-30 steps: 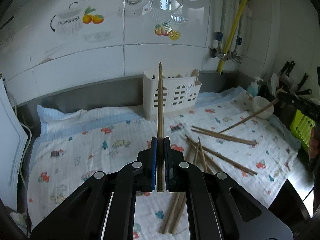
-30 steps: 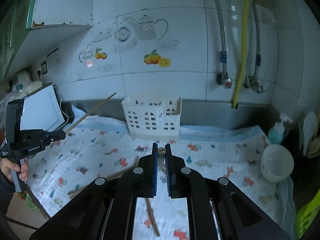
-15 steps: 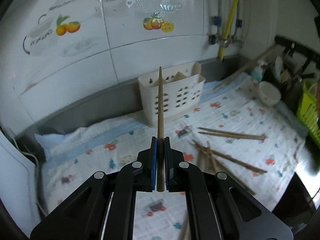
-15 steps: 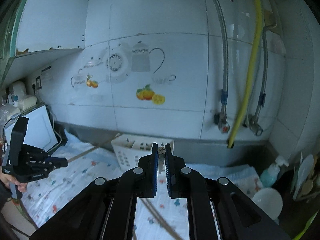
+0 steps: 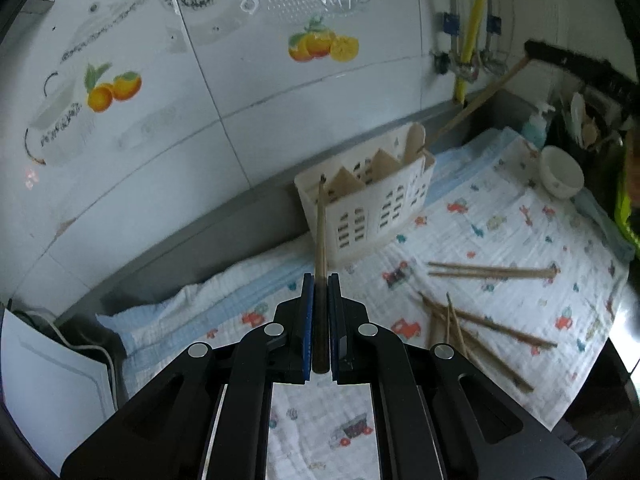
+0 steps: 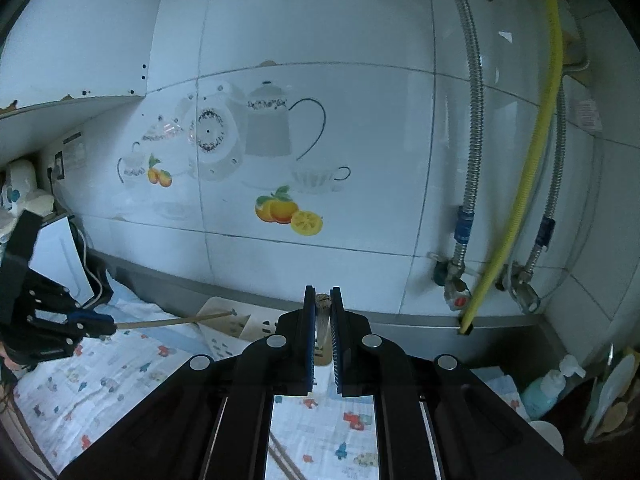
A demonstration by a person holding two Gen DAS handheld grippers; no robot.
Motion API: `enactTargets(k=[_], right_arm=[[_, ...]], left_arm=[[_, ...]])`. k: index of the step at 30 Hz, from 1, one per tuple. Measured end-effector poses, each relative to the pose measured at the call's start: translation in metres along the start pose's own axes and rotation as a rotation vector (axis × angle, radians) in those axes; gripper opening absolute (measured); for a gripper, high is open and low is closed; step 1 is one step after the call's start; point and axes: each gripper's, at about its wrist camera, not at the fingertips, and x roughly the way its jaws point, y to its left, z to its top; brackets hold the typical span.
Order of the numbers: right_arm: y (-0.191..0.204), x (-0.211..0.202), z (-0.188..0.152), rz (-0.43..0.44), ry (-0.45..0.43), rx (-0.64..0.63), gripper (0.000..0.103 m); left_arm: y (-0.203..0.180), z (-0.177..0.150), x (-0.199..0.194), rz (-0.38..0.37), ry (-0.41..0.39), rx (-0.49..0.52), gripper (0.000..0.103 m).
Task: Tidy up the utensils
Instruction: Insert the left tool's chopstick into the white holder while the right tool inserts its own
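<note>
In the left wrist view my left gripper (image 5: 320, 292) is shut on a wooden chopstick (image 5: 319, 232) whose far tip reaches the left end of the white slotted utensil holder (image 5: 380, 208). My right gripper (image 5: 532, 48) comes in at the upper right, its chopstick (image 5: 480, 98) slanting down towards the holder's right end. In the right wrist view my right gripper (image 6: 323, 300) is shut on that chopstick (image 6: 322, 322), seen end-on. There the left gripper (image 6: 94, 322) points its chopstick (image 6: 168, 322) at the holder (image 6: 224, 320), which is half hidden. Several loose chopsticks (image 5: 492, 270) lie on the printed cloth (image 5: 520, 216).
A flat wooden spatula (image 5: 414, 140) stands in the holder. A white bowl (image 5: 560, 172) and a soap bottle (image 5: 536, 126) sit at the right end of the counter. Pipes and a yellow hose (image 6: 520, 200) run down the tiled wall. A white appliance (image 5: 48, 380) stands at the left.
Both grippers have risen and moved closer to the wall and the holder, each still gripping its chopstick. The left chopstick's tip now meets the holder's left end; the right chopstick angles toward its right end.
</note>
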Motion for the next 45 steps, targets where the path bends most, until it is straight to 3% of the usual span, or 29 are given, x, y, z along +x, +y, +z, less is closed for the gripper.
enactTargets(k=[10, 22, 34, 45], right_arm=[[-0.001, 0.038, 0.003, -0.003, 0.066, 0.007, 0.007], [0.003, 0.039, 0.016, 0.001, 0.092, -0.010, 0.007], [0.007, 0.066, 0.024, -0.010, 0.170, -0.024, 0.007], [0.003, 0.094, 0.004, -0.011, 0.240, -0.002, 0.007]], left_arm=[[0.006, 0.030, -0.006, -0.044, -0.071, -0.066, 0.005], [0.020, 0.048, -0.031, -0.088, -0.102, -0.119, 0.005], [0.025, 0.073, -0.004, -0.112, -0.114, -0.164, 0.005], [0.027, 0.075, 0.039, -0.162, -0.090, -0.232, 0.006]])
